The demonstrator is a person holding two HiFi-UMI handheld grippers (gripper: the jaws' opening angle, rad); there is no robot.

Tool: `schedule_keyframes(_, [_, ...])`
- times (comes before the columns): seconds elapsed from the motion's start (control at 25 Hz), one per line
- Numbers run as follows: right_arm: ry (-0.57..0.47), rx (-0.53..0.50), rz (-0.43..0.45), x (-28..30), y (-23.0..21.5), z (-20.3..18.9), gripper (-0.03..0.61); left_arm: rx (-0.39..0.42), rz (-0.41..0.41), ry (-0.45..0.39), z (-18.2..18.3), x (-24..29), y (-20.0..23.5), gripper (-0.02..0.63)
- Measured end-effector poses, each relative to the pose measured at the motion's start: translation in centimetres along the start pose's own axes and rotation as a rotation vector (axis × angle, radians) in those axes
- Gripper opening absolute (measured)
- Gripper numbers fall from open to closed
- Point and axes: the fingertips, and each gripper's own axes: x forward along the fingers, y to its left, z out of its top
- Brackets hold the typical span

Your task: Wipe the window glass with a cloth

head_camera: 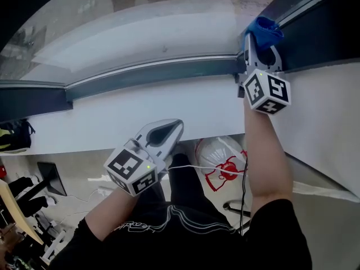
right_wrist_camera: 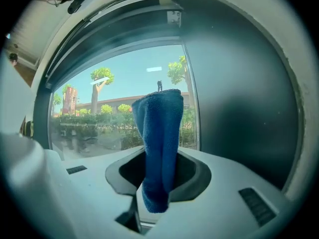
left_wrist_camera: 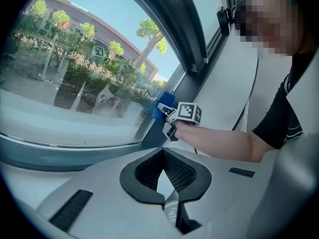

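Blue fluffy cloth [right_wrist_camera: 158, 143] pinched in right gripper [head_camera: 263, 41] fingers, near smooth window glass [head_camera: 140, 27], left gripper [head_camera: 175, 127] fingers closed, empty

Blue terry cloth [right_wrist_camera: 158, 133], folded, upright, pinched in right hand-held gripper [right_wrist_camera: 157, 176]; near window glass [right_wrist_camera: 109, 113] right edge; contact unclear.

Two grippers, left gripper [head_camera: 176, 126], right gripper [head_camera: 262, 41], one cloth [head_camera: 264, 28], one window [head_camera: 140, 32]

On the pale floor [head_camera: 79, 165] under the white sill [head_camera: 101, 117] lies a white bag with red print [head_camera: 222, 159].
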Motion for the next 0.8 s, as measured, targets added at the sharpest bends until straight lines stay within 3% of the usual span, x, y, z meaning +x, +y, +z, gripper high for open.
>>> schedule_keyframes(0.16, [-0.012, 0.005, -0.01, 0.2, -0.7, 0.3, 0.092, 0.012, -0.016, 0.0, 0.1, 0.4, -0.7, 0.005])
schedule_keyframes(0.44, [0.0, -0.043, 0.005, -0.6, 1.4, -0.5, 0.093, -0.016, 0.033, -0.036, 0.4, -1.6, 1.5, 0.005])
schedule_keyframes(0.6, [0.028, -0.092, 0.082, -1.9, 6.7, -1.8, 0.092, -0.027, 0.071, -0.073, 0.9, -4.6, 3.5, 0.005])
schedule_keyframes(0.8, [0.04, -0.077, 0.222, -3.1, 17.0, -3.0, 0.093, -0.054, 0.137, -0.126, 1.0, -10.0, 7.4, 0.005])
